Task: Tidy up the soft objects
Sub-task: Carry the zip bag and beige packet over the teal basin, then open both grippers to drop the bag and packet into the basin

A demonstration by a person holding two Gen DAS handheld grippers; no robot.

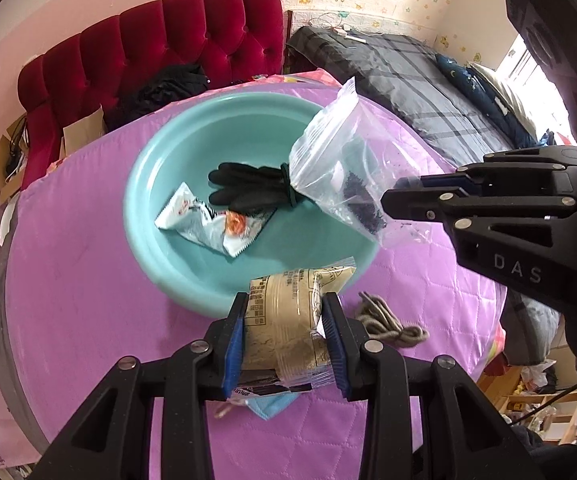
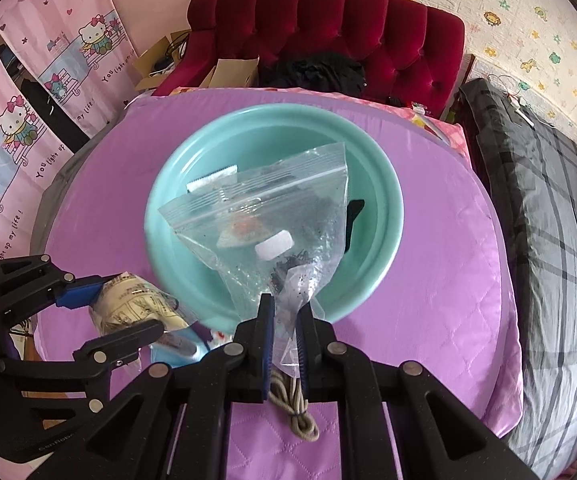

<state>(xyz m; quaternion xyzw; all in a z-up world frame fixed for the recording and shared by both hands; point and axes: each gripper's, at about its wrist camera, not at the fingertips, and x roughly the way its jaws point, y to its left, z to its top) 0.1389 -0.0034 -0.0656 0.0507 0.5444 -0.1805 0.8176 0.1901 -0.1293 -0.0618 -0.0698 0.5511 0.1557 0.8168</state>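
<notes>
My left gripper [image 1: 284, 320] is shut on a tan packet in clear wrap [image 1: 288, 304], held just above the near rim of a teal basin [image 1: 148, 184]. My right gripper [image 2: 286, 308] is shut on the bottom corner of a clear zip bag [image 2: 272, 220] holding dark crumbs and a white pad. The bag hangs upside down over the basin [image 2: 384, 184]. In the basin lie black gloves [image 1: 248, 188] and a white snack packet [image 1: 204, 224]. From the left wrist view, the right gripper [image 1: 394, 192] and its bag [image 1: 336, 152] sit over the basin's right rim.
The basin rests on a purple quilted cover [image 1: 80, 280]. A grey cord [image 1: 388, 320] and a blue mask [image 1: 268, 406] lie on the cover under the grippers. A red tufted headboard [image 2: 328, 28], cardboard boxes [image 2: 232, 72] and a plaid-covered bed [image 2: 540, 200] border it.
</notes>
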